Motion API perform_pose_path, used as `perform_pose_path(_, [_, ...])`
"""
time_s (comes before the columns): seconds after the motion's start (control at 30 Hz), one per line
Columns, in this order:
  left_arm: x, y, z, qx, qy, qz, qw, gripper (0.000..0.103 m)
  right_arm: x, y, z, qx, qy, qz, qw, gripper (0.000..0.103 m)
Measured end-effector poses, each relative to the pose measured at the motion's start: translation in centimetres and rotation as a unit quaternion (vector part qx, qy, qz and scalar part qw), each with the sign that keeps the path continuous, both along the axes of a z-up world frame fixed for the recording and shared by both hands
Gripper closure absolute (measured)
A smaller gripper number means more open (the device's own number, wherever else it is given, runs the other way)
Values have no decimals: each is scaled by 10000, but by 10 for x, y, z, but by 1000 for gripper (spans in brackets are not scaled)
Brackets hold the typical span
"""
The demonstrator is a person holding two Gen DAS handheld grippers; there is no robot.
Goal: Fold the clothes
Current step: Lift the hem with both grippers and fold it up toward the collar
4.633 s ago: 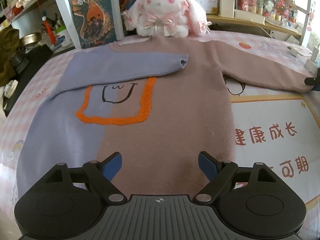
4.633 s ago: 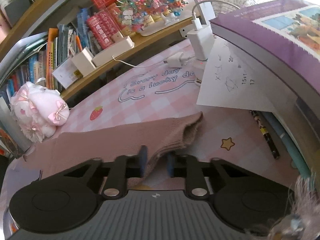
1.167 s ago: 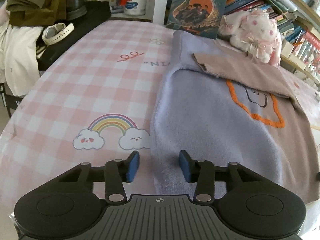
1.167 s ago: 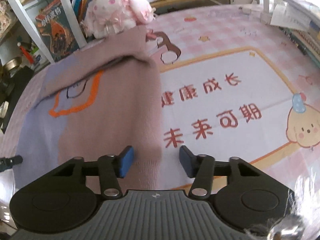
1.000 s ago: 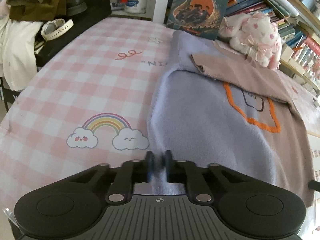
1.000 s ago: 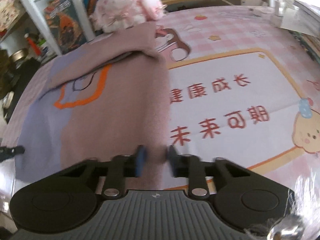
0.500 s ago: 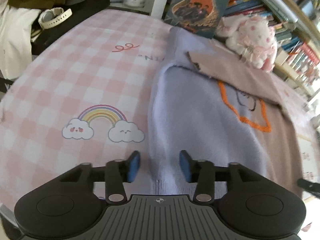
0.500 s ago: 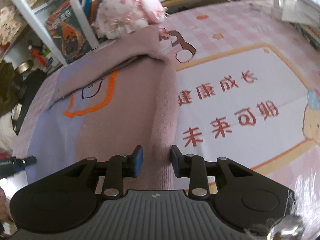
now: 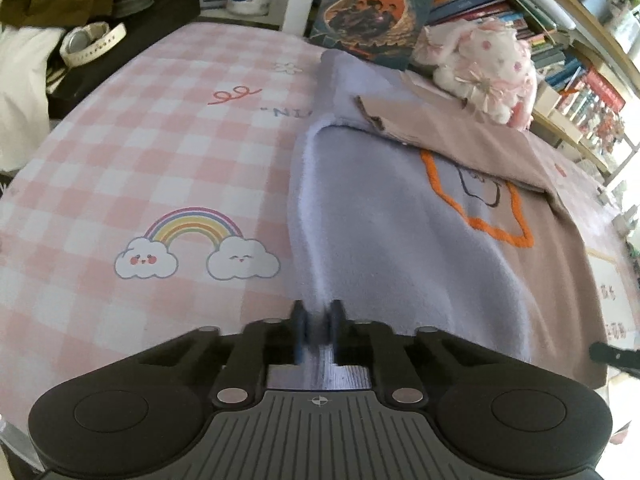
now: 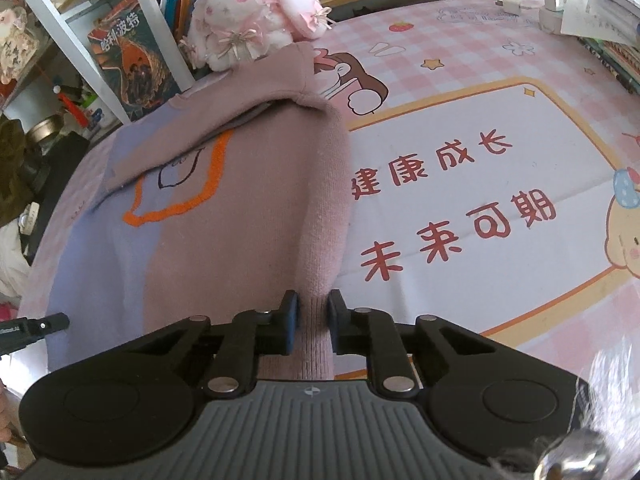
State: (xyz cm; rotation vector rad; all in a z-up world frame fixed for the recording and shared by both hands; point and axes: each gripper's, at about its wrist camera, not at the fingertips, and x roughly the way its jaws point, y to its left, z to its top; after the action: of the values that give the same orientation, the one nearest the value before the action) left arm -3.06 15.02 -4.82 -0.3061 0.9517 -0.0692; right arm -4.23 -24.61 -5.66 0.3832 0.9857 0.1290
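Note:
A sweater, half lavender [image 9: 384,216] and half dusty pink [image 10: 256,216], lies on the table with both sleeves folded across its chest; an orange-outlined patch [image 10: 180,204] shows below them. My left gripper [image 9: 318,330] is shut on the lavender bottom hem corner, which lifts toward the camera. My right gripper [image 10: 310,326] is shut on the pink bottom hem corner, also raised. Each gripper's tip shows at the edge of the other's view.
The pink checked table mat [image 9: 160,152] has a rainbow print. A plush bunny [image 10: 248,20] and a standing book [image 9: 376,4] sit just beyond the collar. Bookshelves stand behind. A charger and books [image 10: 580,4] lie far right; a watch and clothes [image 9: 88,40] far left.
Half a second ago the left jaws stood open around the hem; now they are shut on it. The right gripper has closed tighter on its corner. Both corners have lifted slightly.

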Motion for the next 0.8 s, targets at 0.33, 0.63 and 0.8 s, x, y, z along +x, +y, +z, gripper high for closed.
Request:
perform_pose_path(0.33, [-37,18,1,-1007,50,307,9944,99,-27,-17,16,728,40,-194,9972,93])
perform_pose_path(0.63, [-93,21,-7,-1488,260,568,9869,99,-79,-49,11,1327,447,-107,9901,93])
perform_pose_path(0.8, [-115,22,-11,-1882,356,861,9777,99,-101,-65,9,1561,697,-7,9853,93])
